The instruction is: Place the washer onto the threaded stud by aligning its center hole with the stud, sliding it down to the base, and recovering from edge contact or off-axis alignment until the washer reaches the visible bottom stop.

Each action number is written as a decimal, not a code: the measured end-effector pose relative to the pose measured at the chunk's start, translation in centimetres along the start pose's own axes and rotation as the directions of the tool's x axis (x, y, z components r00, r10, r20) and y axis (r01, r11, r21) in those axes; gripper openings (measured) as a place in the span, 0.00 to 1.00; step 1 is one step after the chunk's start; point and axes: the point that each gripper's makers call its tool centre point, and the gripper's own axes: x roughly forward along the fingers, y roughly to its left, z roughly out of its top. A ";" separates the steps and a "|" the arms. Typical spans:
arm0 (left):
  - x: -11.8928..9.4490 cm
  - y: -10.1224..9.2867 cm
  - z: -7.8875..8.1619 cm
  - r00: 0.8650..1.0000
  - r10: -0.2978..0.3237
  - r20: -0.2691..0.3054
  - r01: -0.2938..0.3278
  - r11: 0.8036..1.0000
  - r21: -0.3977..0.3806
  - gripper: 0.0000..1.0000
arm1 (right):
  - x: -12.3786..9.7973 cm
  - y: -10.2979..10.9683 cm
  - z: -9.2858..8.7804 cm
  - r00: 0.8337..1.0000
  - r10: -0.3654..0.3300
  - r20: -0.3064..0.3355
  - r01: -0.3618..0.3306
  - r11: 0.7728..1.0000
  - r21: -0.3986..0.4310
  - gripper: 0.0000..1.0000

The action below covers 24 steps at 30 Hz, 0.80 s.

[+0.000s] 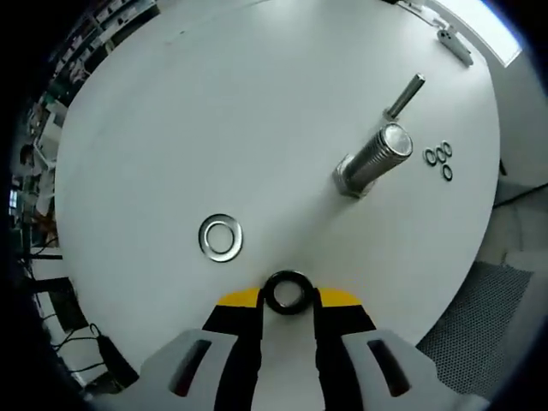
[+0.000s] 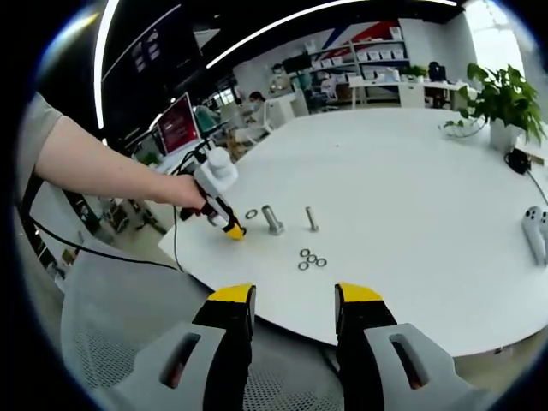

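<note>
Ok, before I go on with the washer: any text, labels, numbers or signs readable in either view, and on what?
None can be read.
Red screen behind the person's arm: lettering too blurred to read.
Red and blue wall graphic far across the room: too small to tell.
Large threaded steel stud, flat steel washer and black ring at the left tongs: no markings visible.

A large white round table (image 2: pixel 411 197) filled the foreground, with grey mesh-patterned flooring (image 1: pixel 479 308) below its edge. Behind it stood white desks (image 2: pixel 402 90) and shelves (image 2: pixel 377 51) under long ceiling light strips (image 2: pixel 282 26). A red-lit monitor (image 2: pixel 177 124) sat at the left, and a leafy potted plant (image 2: pixel 501 98) stood on the table's right side.
</note>
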 end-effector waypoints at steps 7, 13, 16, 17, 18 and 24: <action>-0.1 -0.1 -0.1 0.999 0.010 0.041 -0.010 1.000 -0.022 0.19 | 0.0 -0.1 0.1 1.000 -0.005 0.003 0.005 1.000 0.002 0.39; 0.0 -0.5 -0.5 1.000 -0.008 0.023 0.008 1.000 0.001 0.19 | 0.0 -0.1 0.0 1.000 -0.004 0.000 0.004 1.000 -0.001 0.39; -0.1 -0.5 -0.9 1.000 -0.018 0.017 0.018 1.000 0.015 0.19 | 0.0 -0.1 0.1 1.000 -0.002 0.000 0.002 1.000 -0.004 0.39; -0.2 -0.7 -1.1 1.000 -0.019 0.014 0.019 1.000 0.024 0.19 | 0.0 -0.1 0.1 1.000 -0.001 0.000 0.001 1.000 -0.005 0.39; -0.2 -0.7 -1.1 1.000 -0.020 0.015 0.020 0.999 0.030 0.19 | 0.0 -0.1 0.0 1.000 -0.002 0.000 0.002 1.000 -0.006 0.39; -0.3 -0.2 -1.3 1.000 -0.024 0.008 0.023 0.999 0.023 0.19 | 0.0 -0.2 0.0 1.000 -0.005 -0.004 0.005 1.000 -0.004 0.39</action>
